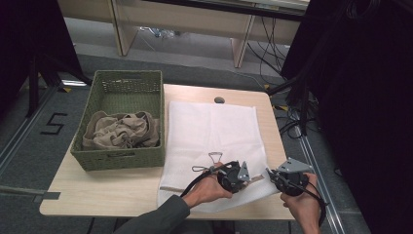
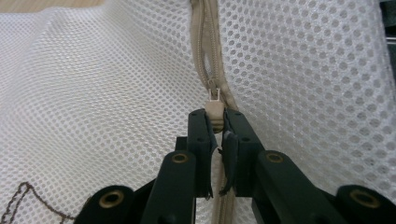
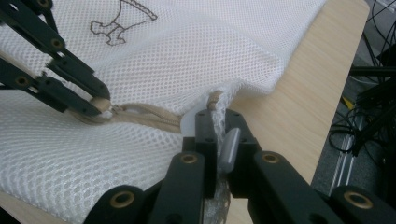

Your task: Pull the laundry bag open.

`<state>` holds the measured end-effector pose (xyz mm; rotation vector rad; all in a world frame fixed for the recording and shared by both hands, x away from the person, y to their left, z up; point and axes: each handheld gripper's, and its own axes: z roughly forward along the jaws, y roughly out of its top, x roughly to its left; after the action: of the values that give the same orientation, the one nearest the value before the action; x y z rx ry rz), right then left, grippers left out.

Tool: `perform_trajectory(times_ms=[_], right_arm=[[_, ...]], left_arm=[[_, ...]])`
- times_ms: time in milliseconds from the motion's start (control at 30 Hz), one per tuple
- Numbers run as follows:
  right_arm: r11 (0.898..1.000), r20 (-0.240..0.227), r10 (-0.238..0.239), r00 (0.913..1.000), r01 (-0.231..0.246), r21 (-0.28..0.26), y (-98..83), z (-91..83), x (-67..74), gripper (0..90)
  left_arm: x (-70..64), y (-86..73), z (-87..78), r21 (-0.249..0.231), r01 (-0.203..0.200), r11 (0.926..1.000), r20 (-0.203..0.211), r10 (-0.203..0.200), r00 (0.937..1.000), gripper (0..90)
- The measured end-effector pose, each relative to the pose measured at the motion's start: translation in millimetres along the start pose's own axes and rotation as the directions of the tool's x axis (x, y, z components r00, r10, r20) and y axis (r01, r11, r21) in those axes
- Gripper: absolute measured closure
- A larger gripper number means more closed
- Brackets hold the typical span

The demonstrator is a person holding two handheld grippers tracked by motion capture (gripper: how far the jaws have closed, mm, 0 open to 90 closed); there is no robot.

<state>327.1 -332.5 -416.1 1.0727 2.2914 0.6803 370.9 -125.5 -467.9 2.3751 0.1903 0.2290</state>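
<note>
Wooden table (image 1: 122,190) | white mesh bag (image 1: 212,126) | left fingers (image 2: 215,122) pinch beige zipper pull (image 2: 214,111) | right fingers (image 3: 218,122) clamp bag's corner

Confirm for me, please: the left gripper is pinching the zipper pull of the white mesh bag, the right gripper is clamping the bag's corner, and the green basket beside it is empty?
Not quite: the green basket is not empty. In the high view it holds crumpled beige clothing. The rest stands: the left gripper pinches the zipper pull, and the right gripper clamps the corner of the white mesh bag.
</note>
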Motion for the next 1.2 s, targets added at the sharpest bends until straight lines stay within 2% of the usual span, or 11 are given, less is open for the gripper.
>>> perform_trajectory(times_ms=[100,167,367,533,700,767,933,1033,1200], right_arm=[[1.000,0.012,-0.011,0.9999,0.011,0.007,-0.2,1.2,-0.3,86.4],[0.999,0.023,-0.016,0.9996,0.015,0.028,-1.9,3.7,-0.4,86.4],[0.999,0.023,-0.011,0.9997,0.010,0.045,-5.2,7.4,-2.3,86.3],[0.998,0.030,-0.025,0.9992,0.024,0.053,-5.7,9.8,-2.8,86.3],[0.998,0.023,-0.017,0.9996,0.015,0.066,-6.7,12.4,-1.7,86.2],[0.997,0.019,-0.030,0.9994,0.029,0.073,-7.1,14.6,-1.4,86.2],[0.995,0.014,-0.025,0.9996,0.024,0.094,-9.4,20.9,-2.3,86.1],[0.995,0.013,-0.013,0.9998,0.012,0.100,-10.9,22.0,-2.9,86.1],[0.994,0.001,-0.020,0.9998,0.020,0.111,-12.6,25.2,-2.9,86.0]], left_arm=[[0.0,-5.4,-4.0,0.018,-0.006,0.9998,-0.007,0.006,1.0000,81.5],[1.2,-12.6,-5.6,0.046,-0.009,0.9989,-0.012,0.010,0.9999,81.5],[2.6,-18.9,-11.8,0.042,-0.003,0.9991,-0.020,0.004,0.9998,81.5],[2.3,-25.1,-18.1,0.043,0.003,0.9991,-0.021,-0.002,0.9998,81.5],[2.3,-31.2,-25.8,0.041,0.005,0.9991,-0.025,-0.004,0.9997,81.5],[2.3,-34.8,-28.5,0.043,0.010,0.9990,-0.023,-0.009,0.9997,81.5],[1.2,-43.3,-31.4,0.063,0.007,0.9980,-0.026,-0.006,0.9996,81.5],[1.7,-48.3,-33.7,0.062,0.020,0.9979,-0.032,-0.018,0.9993,81.5],[0.9,-55.7,-39.4,0.058,0.029,0.9979,-0.035,-0.027,0.9990,81.4]])
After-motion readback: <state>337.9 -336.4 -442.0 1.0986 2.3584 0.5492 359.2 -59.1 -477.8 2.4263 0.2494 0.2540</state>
